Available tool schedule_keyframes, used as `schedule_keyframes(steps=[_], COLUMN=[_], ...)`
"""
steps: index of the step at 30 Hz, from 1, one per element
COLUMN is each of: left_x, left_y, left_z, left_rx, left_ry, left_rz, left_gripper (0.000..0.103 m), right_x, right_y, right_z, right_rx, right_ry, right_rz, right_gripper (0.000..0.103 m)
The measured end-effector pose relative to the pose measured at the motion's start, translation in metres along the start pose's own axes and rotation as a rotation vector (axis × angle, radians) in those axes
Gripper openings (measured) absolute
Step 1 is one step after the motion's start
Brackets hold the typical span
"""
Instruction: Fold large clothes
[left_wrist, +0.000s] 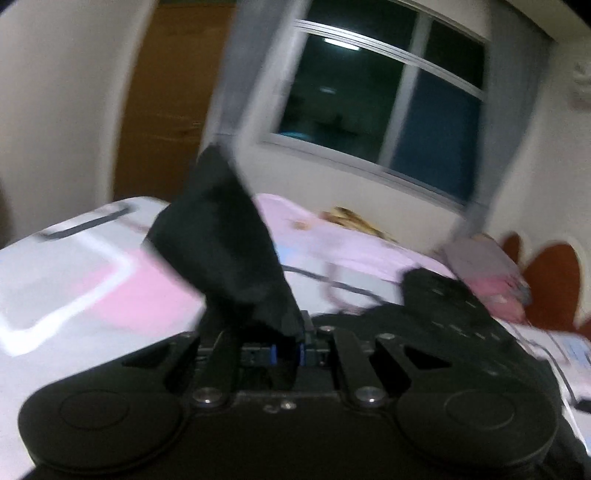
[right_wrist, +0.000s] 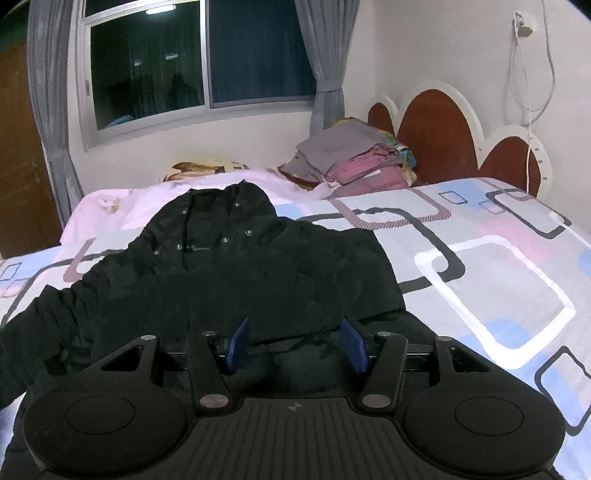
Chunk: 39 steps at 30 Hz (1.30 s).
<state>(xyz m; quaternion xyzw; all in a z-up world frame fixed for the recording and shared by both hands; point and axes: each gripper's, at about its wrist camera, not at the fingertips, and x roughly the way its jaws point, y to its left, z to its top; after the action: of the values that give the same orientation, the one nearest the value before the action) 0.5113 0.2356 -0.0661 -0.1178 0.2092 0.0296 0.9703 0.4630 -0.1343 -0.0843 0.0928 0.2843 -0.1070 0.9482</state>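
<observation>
A patterned bedspread (right_wrist: 480, 258) is spread under a black jacket (right_wrist: 240, 273); its fabric is pinched by the closed left gripper (left_wrist: 286, 347); the right gripper (right_wrist: 295, 345) is held parted, gripping nothing.

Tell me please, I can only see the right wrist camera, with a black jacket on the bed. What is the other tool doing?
Observer: The left tool is shut on a flap of the black jacket.
Operator: Is that flap lying flat?
Observer: No. It sticks up above the bed, and in the left wrist view it stands in front of the window.
</observation>
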Motion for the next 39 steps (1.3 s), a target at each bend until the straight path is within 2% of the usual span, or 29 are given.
schedule_keyframes(steps=[4,9,15,18,20,22,23,24,26,28,31,33,34,35,38,39], left_x=[0.028,0.059,0.090,0.103,0.116,0.115,0.114,0.111,0.106,0.096,0.077,0.065,0.061,0.059,0.059,0.059], left_y=[-0.068,-0.147,-0.227,-0.254,-0.274,-0.293,-0.299,-0.305,-0.311,-0.310,-0.278,-0.249,-0.232,-0.216,-0.164,-0.148], left_z=[-0.007,-0.031,-0.063,-0.078,-0.089,-0.097,-0.100,-0.102,-0.105,-0.098,-0.082,-0.072,-0.068,-0.064,-0.061,-0.062], left_rx=[0.094,0.188,0.281,0.317,0.336,0.353,0.362,0.362,0.343,0.321,0.243,0.226,0.224,0.221,0.192,0.170], left_ry=[0.057,0.148,0.237,0.265,0.293,0.288,0.281,0.271,0.247,0.223,0.182,0.141,0.133,0.129,0.149,0.160], left_rz=[-0.080,-0.169,-0.224,-0.223,-0.227,-0.238,-0.250,-0.267,-0.309,-0.313,-0.267,-0.201,-0.157,-0.112,0.026,0.051], left_gripper=[0.009,0.009,0.009,0.009,0.017,0.049,0.059,0.074,0.079,0.073,0.064,0.063,0.063,0.063,0.060,0.060], right_x=[0.007,0.030,0.058,0.070,0.078,0.086,0.089,0.092,0.095,0.096,0.094,0.094,0.098,0.097,0.102,0.104], right_y=[-0.017,-0.047,-0.085,-0.103,-0.115,-0.124,-0.127,-0.129,-0.133,-0.135,-0.127,-0.117,-0.110,-0.103,-0.082,-0.075], right_z=[0.007,0.021,0.034,0.038,0.039,0.039,0.039,0.038,0.039,0.040,0.042,0.040,0.041,0.039,0.035,0.034], right_rx=[0.007,0.033,0.051,0.061,0.075,0.083,0.081,0.079,0.091,0.112,0.128,0.137,0.142,0.149,0.148,0.147], right_ry=[0.000,0.018,0.039,0.051,0.058,0.082,0.092,0.098,0.103,0.105,0.094,0.104,0.110,0.103,0.125,0.134], right_rz=[0.026,0.047,0.076,0.083,0.092,0.105,0.108,0.115,0.123,0.158,0.213,0.253,0.267,0.287,0.348,0.359], right_gripper=[0.055,0.055,0.055,0.055,0.055,0.055,0.055,0.055,0.055,0.055,0.055,0.056,0.068,0.085,0.086,0.085])
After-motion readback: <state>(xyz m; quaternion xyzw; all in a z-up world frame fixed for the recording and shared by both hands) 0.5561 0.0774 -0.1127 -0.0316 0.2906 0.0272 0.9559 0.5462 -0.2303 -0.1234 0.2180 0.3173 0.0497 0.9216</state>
